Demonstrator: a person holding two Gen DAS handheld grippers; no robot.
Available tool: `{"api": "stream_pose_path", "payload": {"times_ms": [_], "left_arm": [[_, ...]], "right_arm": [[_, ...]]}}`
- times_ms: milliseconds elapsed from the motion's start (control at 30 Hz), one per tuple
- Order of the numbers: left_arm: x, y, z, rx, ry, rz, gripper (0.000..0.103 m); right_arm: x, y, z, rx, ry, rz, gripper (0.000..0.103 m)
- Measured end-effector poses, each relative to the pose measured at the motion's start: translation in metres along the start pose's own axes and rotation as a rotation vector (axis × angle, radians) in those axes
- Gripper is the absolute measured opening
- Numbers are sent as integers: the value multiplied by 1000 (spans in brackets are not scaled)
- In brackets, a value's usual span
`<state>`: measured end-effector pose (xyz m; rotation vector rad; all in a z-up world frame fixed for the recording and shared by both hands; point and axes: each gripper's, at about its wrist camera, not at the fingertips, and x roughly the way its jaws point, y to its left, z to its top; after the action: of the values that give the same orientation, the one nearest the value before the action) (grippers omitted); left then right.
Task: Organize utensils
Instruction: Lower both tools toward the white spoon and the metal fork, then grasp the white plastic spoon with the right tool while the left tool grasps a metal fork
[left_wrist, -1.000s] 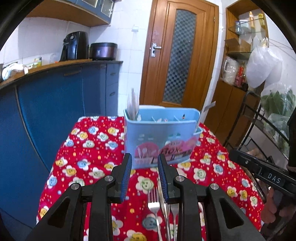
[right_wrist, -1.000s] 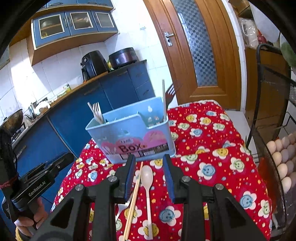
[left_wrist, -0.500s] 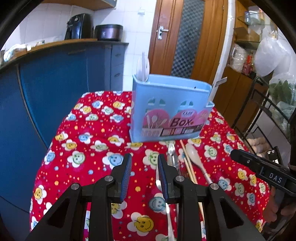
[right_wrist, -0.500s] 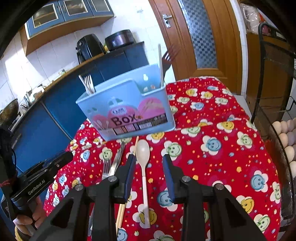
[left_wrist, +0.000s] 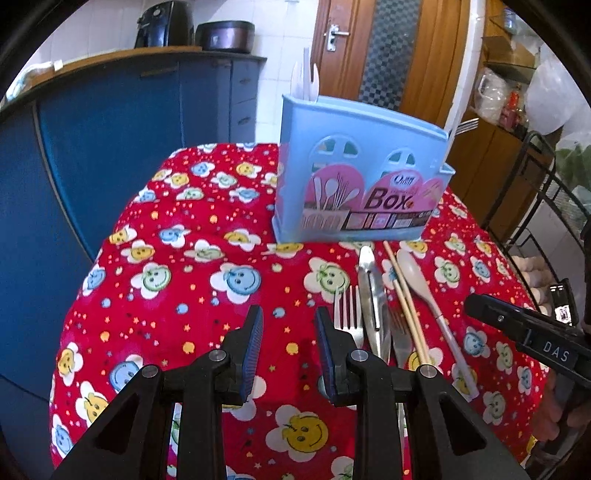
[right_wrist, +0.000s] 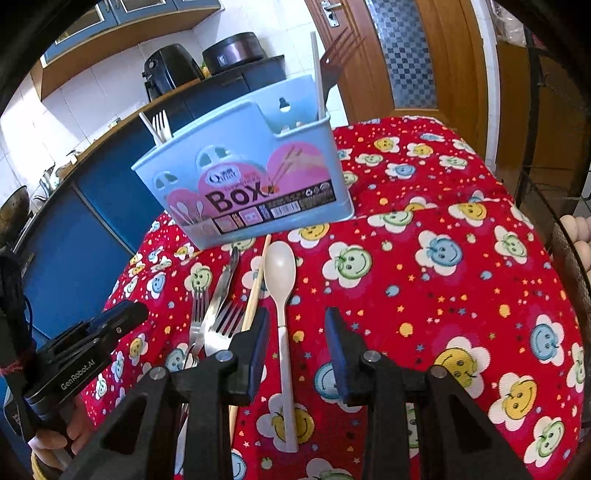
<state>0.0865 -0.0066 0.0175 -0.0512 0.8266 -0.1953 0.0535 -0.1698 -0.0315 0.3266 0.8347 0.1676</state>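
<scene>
A light-blue utensil box (left_wrist: 354, 177) (right_wrist: 251, 177) stands on the red flowered tablecloth (left_wrist: 184, 280), with white plastic forks and a dark fork sticking out of it. In front of it lie a cream spoon (right_wrist: 282, 295) (left_wrist: 421, 280), wooden chopsticks (left_wrist: 406, 306) (right_wrist: 255, 295), a steel peeler (left_wrist: 371, 295) and forks (left_wrist: 347, 314) (right_wrist: 221, 325). My left gripper (left_wrist: 288, 332) hovers open over bare cloth, left of the fork. My right gripper (right_wrist: 295, 332) is open above the spoon's handle, holding nothing.
Blue kitchen cabinets (left_wrist: 110, 122) with an air fryer and a pot on top stand left of the table. A wooden door (left_wrist: 388, 48) is behind. A black wire rack (left_wrist: 546, 192) with eggs sits at the table's right edge.
Both grippers have sunk toward the table and tipped downward; the utensils lying before the box now show in full. Jaw openings look unchanged.
</scene>
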Motion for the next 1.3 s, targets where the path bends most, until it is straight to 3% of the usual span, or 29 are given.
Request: {"api": "stream_pose_path", "payload": {"times_ms": [400, 667, 767, 833, 1300], "left_arm": [[12, -4, -7, 22, 62, -16, 29], [19, -10, -11, 37, 103, -38, 29], [21, -14, -12, 43, 121, -54, 29], [22, -17, -14, 52, 132, -62, 29], [19, -22, -15, 94, 167, -74, 29]], "right_arm": [[29, 1, -4, -4, 73, -10, 34], [40, 5, -2, -35, 74, -27, 33], [42, 8, 0, -64, 67, -48, 22], [43, 10, 0, -71, 68, -31, 8], [23, -7, -6, -20, 50, -26, 7]]}}
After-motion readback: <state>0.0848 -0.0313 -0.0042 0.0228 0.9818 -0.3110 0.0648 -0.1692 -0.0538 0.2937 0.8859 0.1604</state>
